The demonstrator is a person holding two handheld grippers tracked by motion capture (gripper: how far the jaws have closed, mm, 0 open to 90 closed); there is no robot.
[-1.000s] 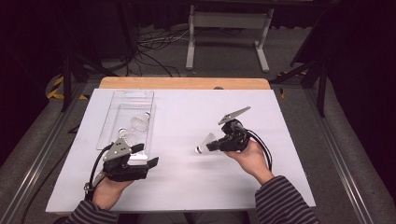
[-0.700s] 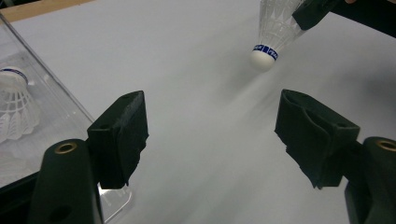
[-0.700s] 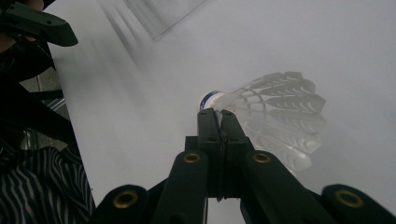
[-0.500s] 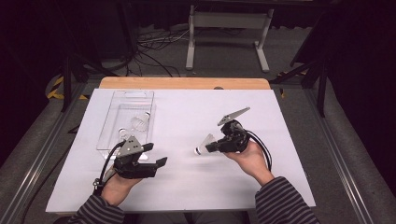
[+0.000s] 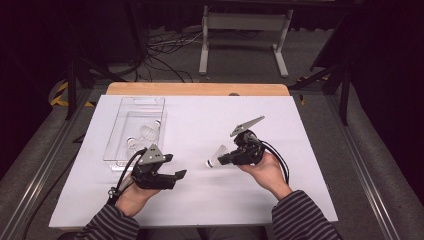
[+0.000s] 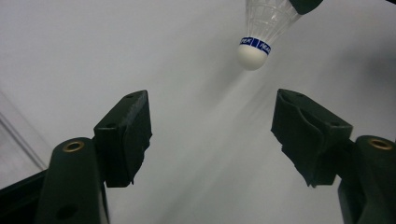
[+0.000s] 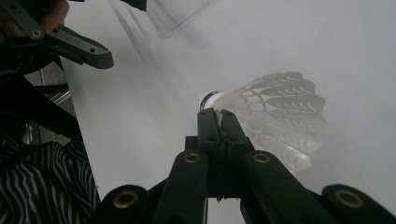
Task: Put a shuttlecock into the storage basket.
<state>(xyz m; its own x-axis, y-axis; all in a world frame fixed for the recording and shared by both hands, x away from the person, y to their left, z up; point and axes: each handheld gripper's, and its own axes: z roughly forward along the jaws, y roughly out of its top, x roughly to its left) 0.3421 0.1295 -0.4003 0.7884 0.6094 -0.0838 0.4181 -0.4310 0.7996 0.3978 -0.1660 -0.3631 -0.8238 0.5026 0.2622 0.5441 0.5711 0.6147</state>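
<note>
A white plastic shuttlecock [image 5: 217, 156] with a blue band at its cork hangs just above the white table sheet [image 5: 200, 120], cork pointing left. My right gripper [image 5: 226, 158] is shut on the edge of its skirt; in the right gripper view the jaws [image 7: 217, 114] meet on the shuttlecock [image 7: 280, 121] beside the cork. My left gripper [image 5: 181, 175] stands open at the front left, jaws aimed right at that shuttlecock. In the left gripper view its jaws [image 6: 212, 100] are wide apart with nothing between them, and the shuttlecock's cork [image 6: 252, 55] shows ahead of them.
A clear plastic tray [image 5: 120, 131] lies at the left of the sheet and holds two more shuttlecocks [image 5: 148, 131]. A wooden table edge [image 5: 197, 89] runs along the back. Beyond it are cables and a metal stand [image 5: 240, 30] on the floor.
My left gripper has moved right, away from the tray's front end and toward the held shuttlecock. The right gripper and its shuttlecock have stayed put.
</note>
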